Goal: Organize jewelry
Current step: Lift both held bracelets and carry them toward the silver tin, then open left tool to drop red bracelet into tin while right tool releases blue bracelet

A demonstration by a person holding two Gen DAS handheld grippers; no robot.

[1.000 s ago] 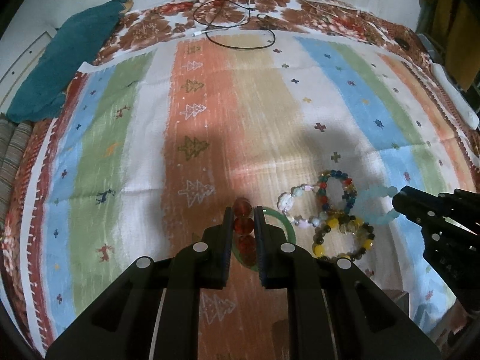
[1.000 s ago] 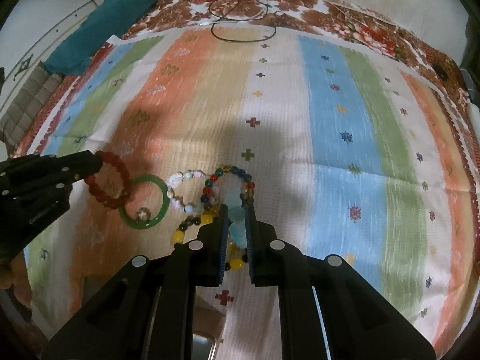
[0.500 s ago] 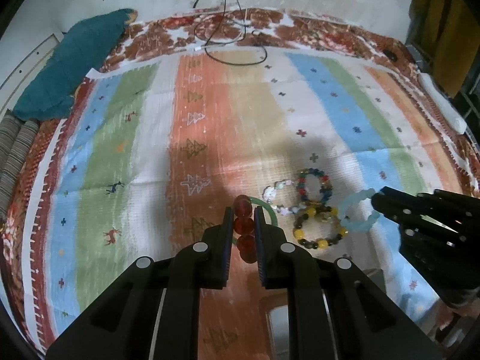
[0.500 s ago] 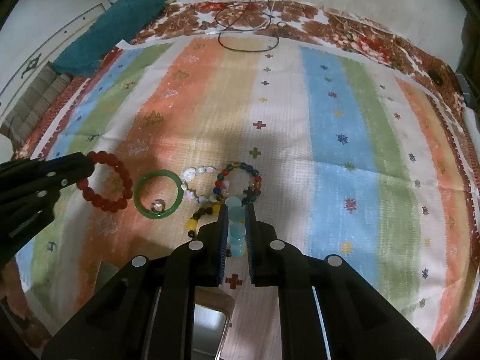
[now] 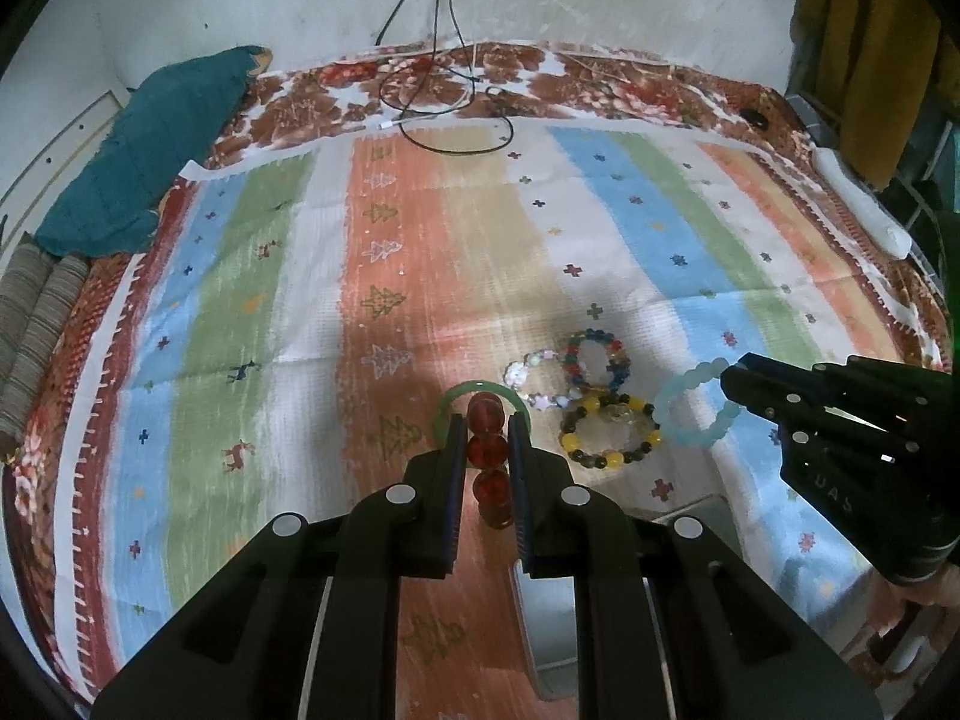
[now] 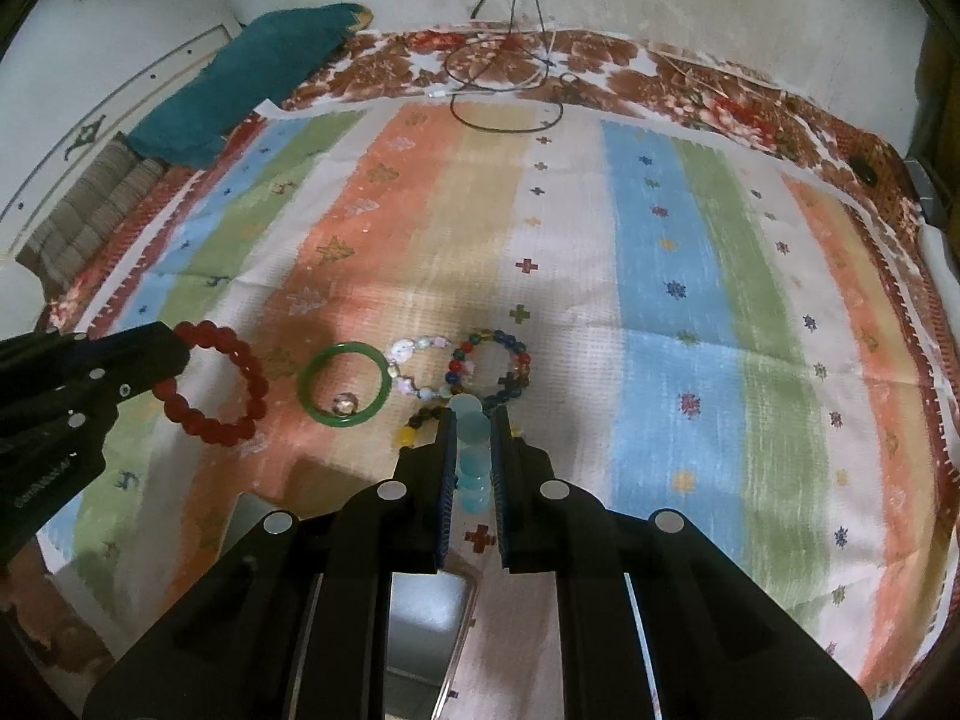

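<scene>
My left gripper [image 5: 487,420] is shut on a red bead bracelet [image 5: 487,450], held above the striped cloth; the bracelet also shows in the right wrist view [image 6: 216,384]. My right gripper [image 6: 471,414] is shut on a pale blue bead bracelet [image 6: 471,462], seen from the left wrist view [image 5: 690,414] hanging from its tips. On the cloth lie a green bangle [image 6: 342,384], a white-pink bead bracelet [image 6: 414,366], a multicoloured bead bracelet [image 6: 492,372] and a yellow-and-dark bead bracelet [image 5: 609,435].
A grey box [image 6: 420,624] sits at the near edge under the grippers. A teal cloth [image 5: 150,150] lies far left, black cables [image 5: 450,114] at the far edge, a white object [image 5: 858,204] at far right.
Both grippers have risen and drawn back from the cloth, each lifting its bracelet. The bracelets left on the cloth look smaller and farther away.
</scene>
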